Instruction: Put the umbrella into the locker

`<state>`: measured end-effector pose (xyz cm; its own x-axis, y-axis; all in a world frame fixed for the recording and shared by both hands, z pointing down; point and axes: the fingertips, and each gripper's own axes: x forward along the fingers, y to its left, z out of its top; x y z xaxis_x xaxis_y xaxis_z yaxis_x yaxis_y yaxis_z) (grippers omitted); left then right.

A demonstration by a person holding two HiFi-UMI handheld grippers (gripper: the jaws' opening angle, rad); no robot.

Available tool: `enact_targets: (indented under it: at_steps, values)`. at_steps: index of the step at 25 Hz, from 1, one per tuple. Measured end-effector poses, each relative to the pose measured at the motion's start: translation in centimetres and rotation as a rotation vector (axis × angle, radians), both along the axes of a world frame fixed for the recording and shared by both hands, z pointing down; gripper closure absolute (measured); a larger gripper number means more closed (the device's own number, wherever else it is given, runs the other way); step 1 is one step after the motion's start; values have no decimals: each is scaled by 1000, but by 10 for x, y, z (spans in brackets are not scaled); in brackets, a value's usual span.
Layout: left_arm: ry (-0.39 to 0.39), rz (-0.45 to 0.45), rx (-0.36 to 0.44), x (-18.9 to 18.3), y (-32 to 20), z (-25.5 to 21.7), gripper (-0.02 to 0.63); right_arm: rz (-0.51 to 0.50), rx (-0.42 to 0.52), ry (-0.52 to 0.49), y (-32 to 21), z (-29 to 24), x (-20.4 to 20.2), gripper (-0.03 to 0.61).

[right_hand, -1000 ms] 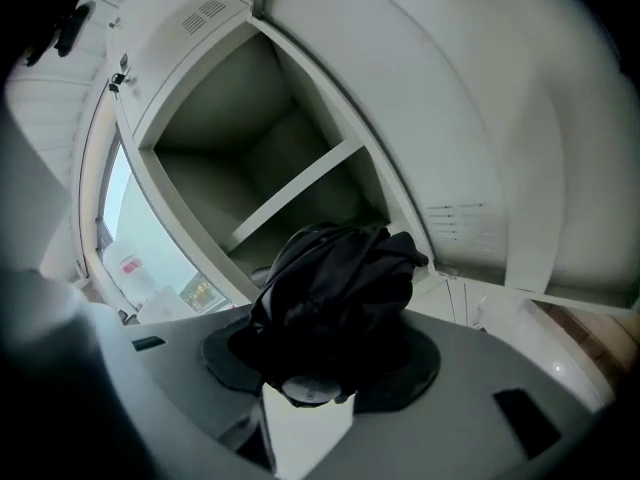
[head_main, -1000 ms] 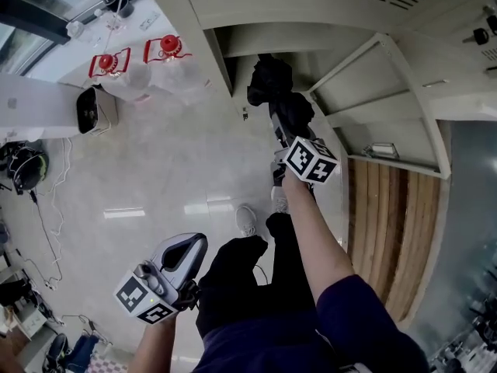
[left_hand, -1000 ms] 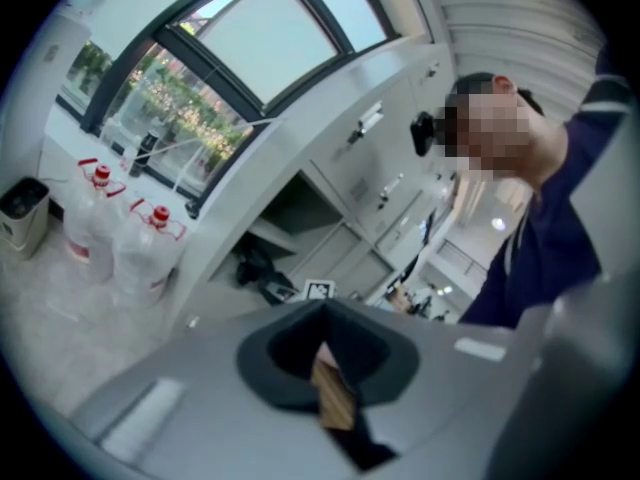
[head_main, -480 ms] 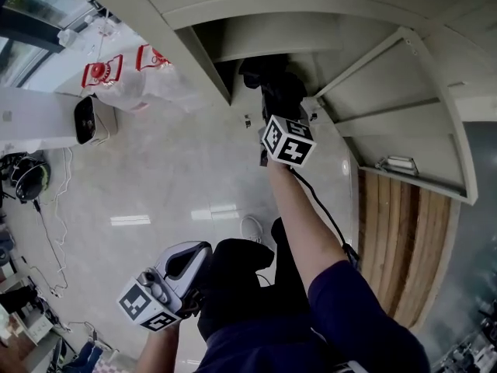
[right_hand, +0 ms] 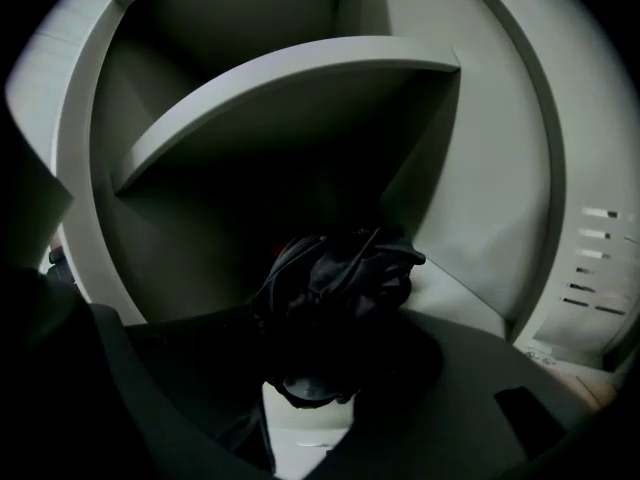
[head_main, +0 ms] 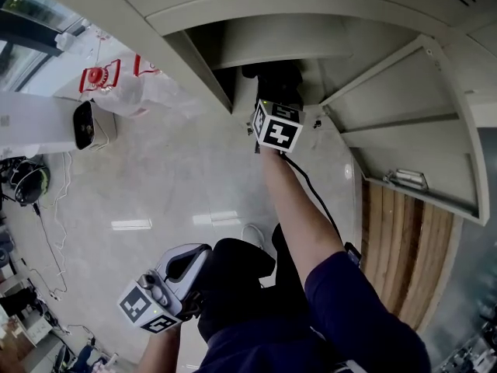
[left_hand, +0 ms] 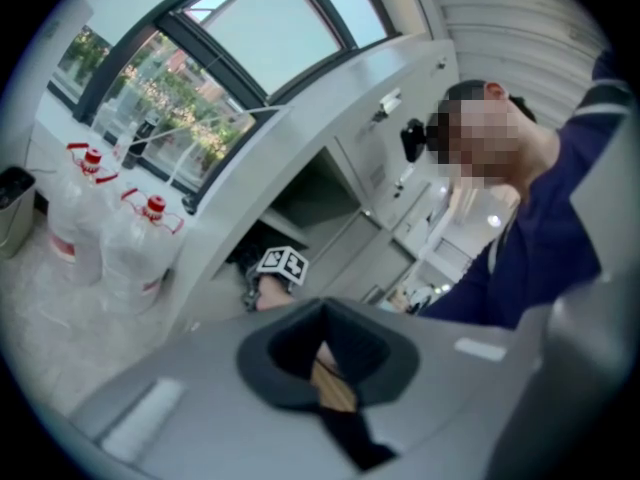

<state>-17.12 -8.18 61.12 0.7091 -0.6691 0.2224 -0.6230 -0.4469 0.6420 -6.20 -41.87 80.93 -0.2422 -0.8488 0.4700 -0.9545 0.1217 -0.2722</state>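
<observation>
Since the earlier frames, the right gripper has travelled up and forward, so its marker cube now sits at the mouth of the locker instead of short of it, and the umbrella has gone further inside. The jaws of the right gripper are clamped on the umbrella at its near end, where a round cap shows between them. From there the folded black bundle runs straight ahead along the gripper's line of sight: the long axis points into the compartment, near end at the jaws, far end toward the dark back wall. The bundle lies under the shelf with open space above it. No view shows whether its underside touches the compartment floor. The coming move therefore appears to turn on this alignment: the axis already points into the opening, so a further straight push and a lowering before release look sufficient (a judgement, not an observation). The door stands open to the right, well apart from the arm. The left gripper hangs low by the person's leg, far from the locker, jaws together on nothing; the right is plainly the nearer.
</observation>
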Motion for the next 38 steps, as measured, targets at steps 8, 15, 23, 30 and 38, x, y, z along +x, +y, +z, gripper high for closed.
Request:
enact_targets:
  at_steps: [8, 15, 23, 30, 38]
  values:
    - [-1, -9, 22, 1, -9, 3, 612, -7, -39, 87, -22, 6, -4, 381]
    - [-9, -14, 34, 0, -7, 0, 612, -64, -105, 147, -29, 19, -6, 362]
    - [-10, -24, 30, -2, 2, -9, 612, -140, -190, 215, -22, 28, -7, 347]
    - [-4, -42, 32, -5, 7, -19, 612, -163, -228, 189, -17, 31, -9, 277]
    - [0, -48, 39, -1, 16, -42, 612, -180, -236, 154, 13, 20, -5, 264]
